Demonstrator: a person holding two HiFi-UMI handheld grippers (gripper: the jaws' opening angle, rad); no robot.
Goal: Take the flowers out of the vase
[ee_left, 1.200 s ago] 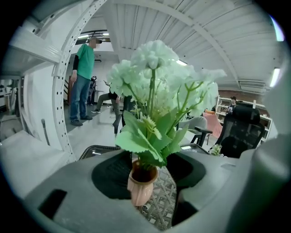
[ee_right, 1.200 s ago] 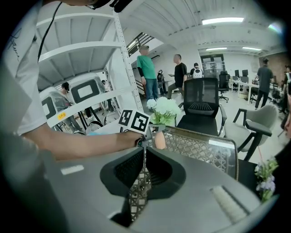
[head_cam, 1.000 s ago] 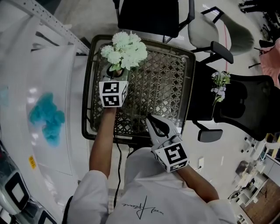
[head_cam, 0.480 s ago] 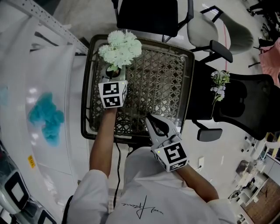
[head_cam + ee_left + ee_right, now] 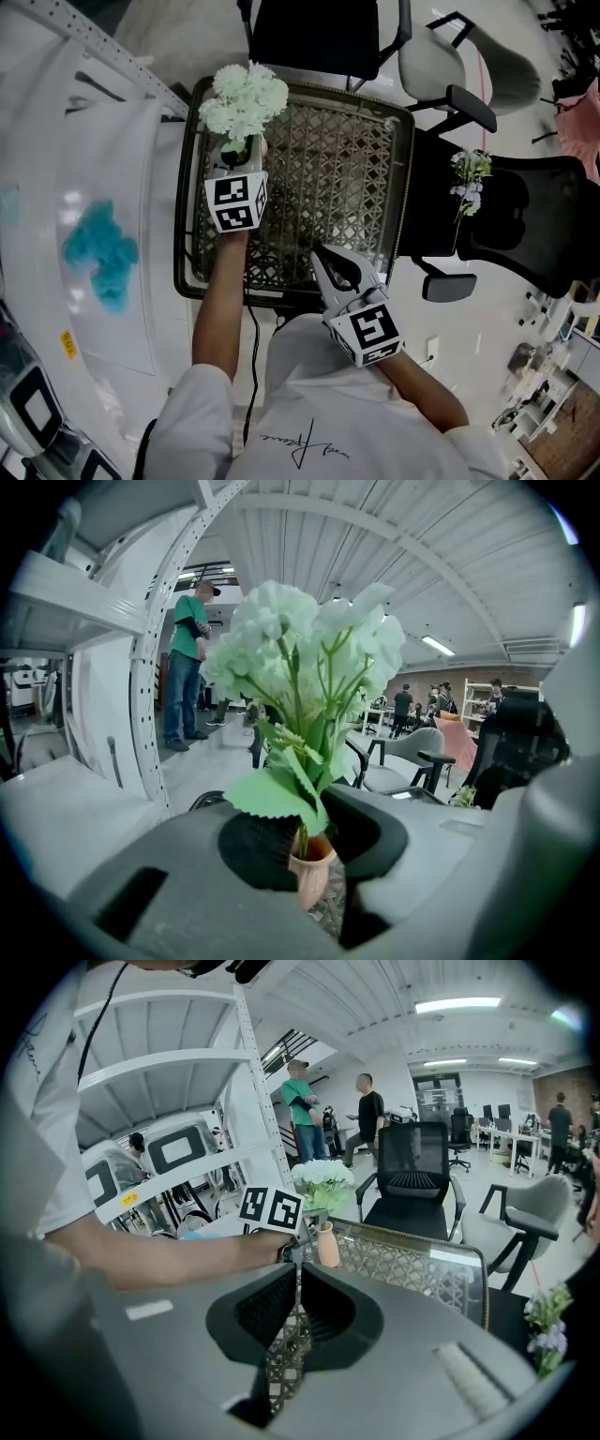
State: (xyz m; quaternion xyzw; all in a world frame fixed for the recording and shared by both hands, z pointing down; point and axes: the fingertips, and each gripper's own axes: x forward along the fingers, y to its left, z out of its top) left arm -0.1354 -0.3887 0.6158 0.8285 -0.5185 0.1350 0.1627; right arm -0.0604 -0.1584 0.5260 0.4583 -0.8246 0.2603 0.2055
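Left tongs (image 5: pixel 242 155), just closing, pinch the pink ceramic vase (image 5: pixel 311 876) holding pale green flowers (image 5: pixel 305 644). Right tongs (image 5: pixel 293 1279) are pressed together.

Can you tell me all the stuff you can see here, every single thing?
flowers: one bunch, white with green leaves, in the vase
vase: one, peachy pink, far left corner of the table
table: one, dark wire mesh, before the person
chairs: three, two black, one grey, around the table
flower sprig: one, white and purple, at the right black chair
shelf unit: one, white, left of the table
people: several, far off
left gripper: one, grey, jaws just been closing, now on the vase
right gripper: one, grey, jaws shut, empty, at the table's near edge
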